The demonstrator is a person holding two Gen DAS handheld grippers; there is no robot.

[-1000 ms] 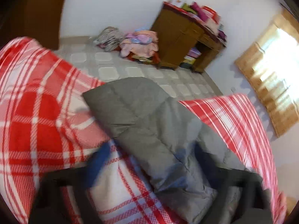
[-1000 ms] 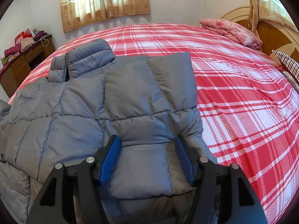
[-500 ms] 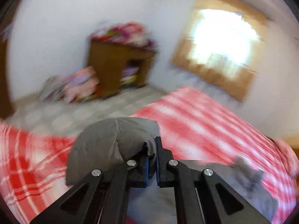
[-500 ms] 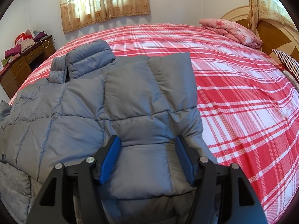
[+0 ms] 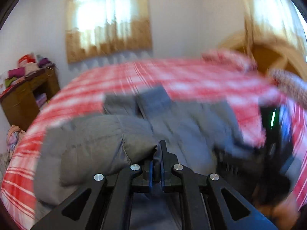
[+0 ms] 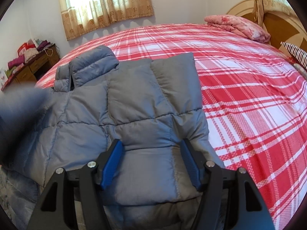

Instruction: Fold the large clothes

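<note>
Left gripper clamped on a bunched fold of the grey puffer jacket; blue pads nearly together, fabric pinched between them and lifted off the bed. That view is motion-blurred, detail soft.

Right gripper spread wide, blue pads on either side of a jacket panel near the hem, low over the fabric; can't tell if they touch it. Nothing gripped.

Puffer jacket lies on the red-and-white plaid bedsheet, near-left part of the bed, collar pointing far-left. One quilted side panel is folded over onto the body, its edge running far to near just right of centre. A blurred grey piece of jacket intrudes at the left edge of the right wrist view.

Outward: folded pink floral blanket at the far right of the bed, against the wooden headboard. Striped cloth at the right edge. Curtained window on the far wall. Wooden desk far left, stacked with folded clothes.
</note>
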